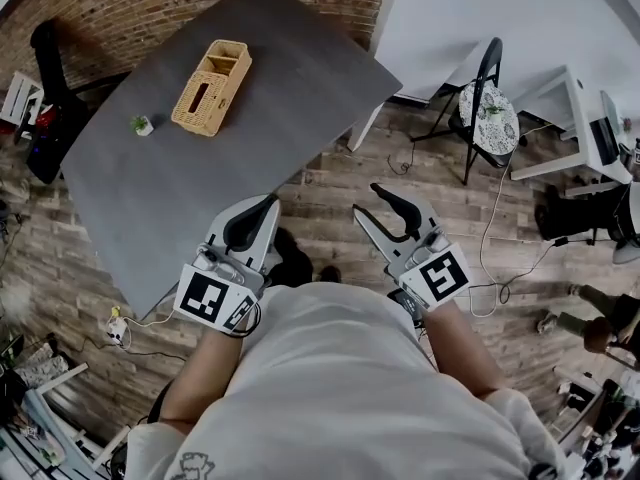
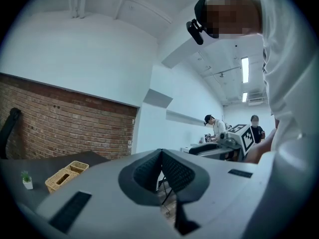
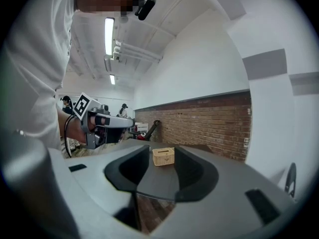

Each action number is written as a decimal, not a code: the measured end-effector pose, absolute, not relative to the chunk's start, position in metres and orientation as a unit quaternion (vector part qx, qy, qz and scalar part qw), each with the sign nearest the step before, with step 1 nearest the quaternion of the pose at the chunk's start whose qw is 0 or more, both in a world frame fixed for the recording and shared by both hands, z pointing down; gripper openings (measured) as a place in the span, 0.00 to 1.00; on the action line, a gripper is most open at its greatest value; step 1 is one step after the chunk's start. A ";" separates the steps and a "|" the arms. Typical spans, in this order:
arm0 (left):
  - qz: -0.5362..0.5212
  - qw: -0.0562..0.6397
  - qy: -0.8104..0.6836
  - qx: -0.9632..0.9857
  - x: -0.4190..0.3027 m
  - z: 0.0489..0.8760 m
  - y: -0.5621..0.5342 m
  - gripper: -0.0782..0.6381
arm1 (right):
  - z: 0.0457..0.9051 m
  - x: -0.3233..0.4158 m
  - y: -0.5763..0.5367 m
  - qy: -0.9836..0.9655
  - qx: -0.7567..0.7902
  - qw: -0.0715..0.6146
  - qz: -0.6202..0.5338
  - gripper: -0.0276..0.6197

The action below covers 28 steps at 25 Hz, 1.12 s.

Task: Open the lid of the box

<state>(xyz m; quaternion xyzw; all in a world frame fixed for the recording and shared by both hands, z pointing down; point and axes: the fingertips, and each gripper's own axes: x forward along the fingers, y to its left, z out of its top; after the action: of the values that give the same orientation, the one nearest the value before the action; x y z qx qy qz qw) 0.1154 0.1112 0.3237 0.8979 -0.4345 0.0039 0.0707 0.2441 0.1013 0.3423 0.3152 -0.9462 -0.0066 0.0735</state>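
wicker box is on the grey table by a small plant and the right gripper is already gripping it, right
The wicker box does sit on the grey table by the small plant, but the right gripper is not gripping it: the head view shows it far from the box, jaws apart and empty.
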 end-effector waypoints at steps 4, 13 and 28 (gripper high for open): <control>-0.003 0.074 -0.431 0.899 0.096 0.324 0.083 0.12 | 0.340 0.222 0.073 -0.947 0.312 0.076 -0.012 0.29; -0.010 0.064 -0.420 0.905 0.039 0.311 0.033 0.12 | 0.321 0.150 0.011 -0.951 0.298 0.080 -0.031 0.29; -0.002 0.054 -0.477 0.877 -0.042 0.312 0.001 0.12 | 0.317 0.075 -0.054 -0.966 0.245 0.079 -0.034 0.29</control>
<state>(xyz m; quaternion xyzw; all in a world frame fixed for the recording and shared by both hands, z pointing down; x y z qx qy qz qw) -0.0425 0.0015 0.3121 0.8773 -0.4768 -0.0022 0.0545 0.0753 -0.0539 0.3168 0.2447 -0.9657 -0.0345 0.0795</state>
